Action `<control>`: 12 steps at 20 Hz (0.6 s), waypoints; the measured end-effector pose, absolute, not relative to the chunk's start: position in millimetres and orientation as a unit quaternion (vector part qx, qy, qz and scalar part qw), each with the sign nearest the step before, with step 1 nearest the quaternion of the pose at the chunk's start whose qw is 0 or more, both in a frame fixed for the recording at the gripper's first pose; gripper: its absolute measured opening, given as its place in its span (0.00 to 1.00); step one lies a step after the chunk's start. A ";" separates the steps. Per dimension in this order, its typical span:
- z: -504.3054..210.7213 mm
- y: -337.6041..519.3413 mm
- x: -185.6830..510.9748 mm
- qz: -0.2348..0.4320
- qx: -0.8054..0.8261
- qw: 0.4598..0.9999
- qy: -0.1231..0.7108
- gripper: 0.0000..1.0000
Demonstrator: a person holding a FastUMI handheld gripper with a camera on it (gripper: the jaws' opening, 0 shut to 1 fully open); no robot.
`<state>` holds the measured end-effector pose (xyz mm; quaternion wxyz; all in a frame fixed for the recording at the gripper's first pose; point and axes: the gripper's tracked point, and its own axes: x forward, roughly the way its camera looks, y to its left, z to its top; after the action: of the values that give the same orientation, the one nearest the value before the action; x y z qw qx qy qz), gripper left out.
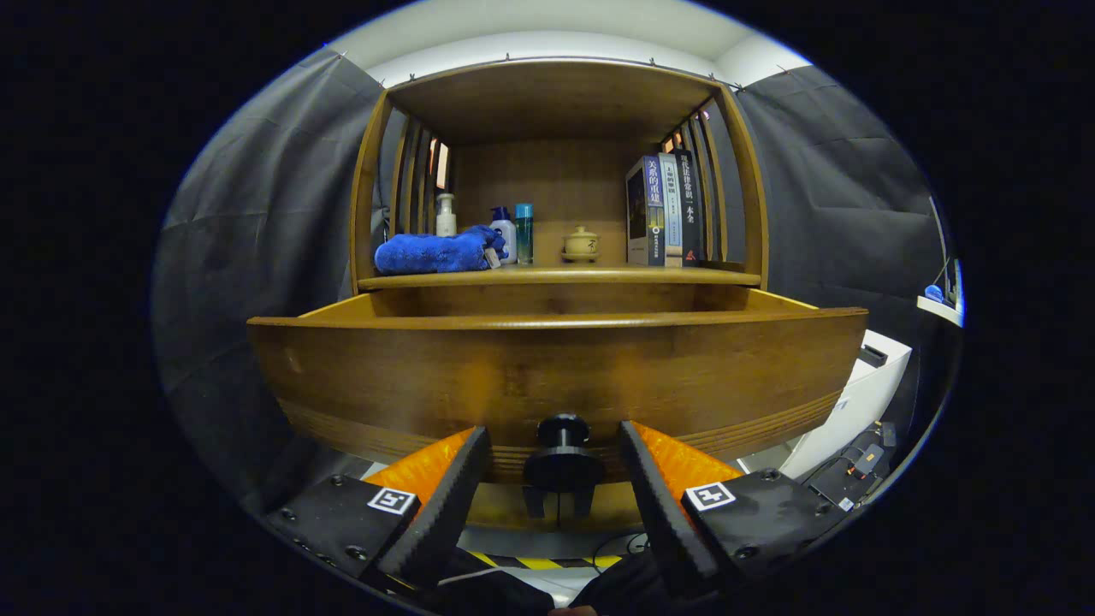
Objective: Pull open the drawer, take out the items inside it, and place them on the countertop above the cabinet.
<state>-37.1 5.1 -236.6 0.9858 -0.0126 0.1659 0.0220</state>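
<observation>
Your gripper (558, 479) sits low in front of the drawer (556, 376); its fingers (440, 505) are spread wide, one on each side of the black knob (562, 458), neither touching it. The drawer stands pulled out from the cabinet (556, 171); its front panel fills the space just beyond the fingers; you cannot tell what lies inside, since the front hides the interior. On the table (556, 276) above the drawer: a blue towel (438, 252) at the left; a white pump bottle (446, 216) behind it; a blue-capped bottle (504, 231) and a teal bottle (523, 233) just beside the towel; a small lidded pot (581, 244) near the middle; upright books (663, 210) at the right.
</observation>
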 end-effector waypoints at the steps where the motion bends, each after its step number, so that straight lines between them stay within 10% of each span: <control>1: -227.0 4.2 -37.2 0.023 -0.008 0.987 0.156 0.99; 12: -24.7 -15.1 29.9 0.038 -0.025 0.999 0.011 0.98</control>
<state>29.9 -15.1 -24.7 0.9989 -0.0245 0.0111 0.0376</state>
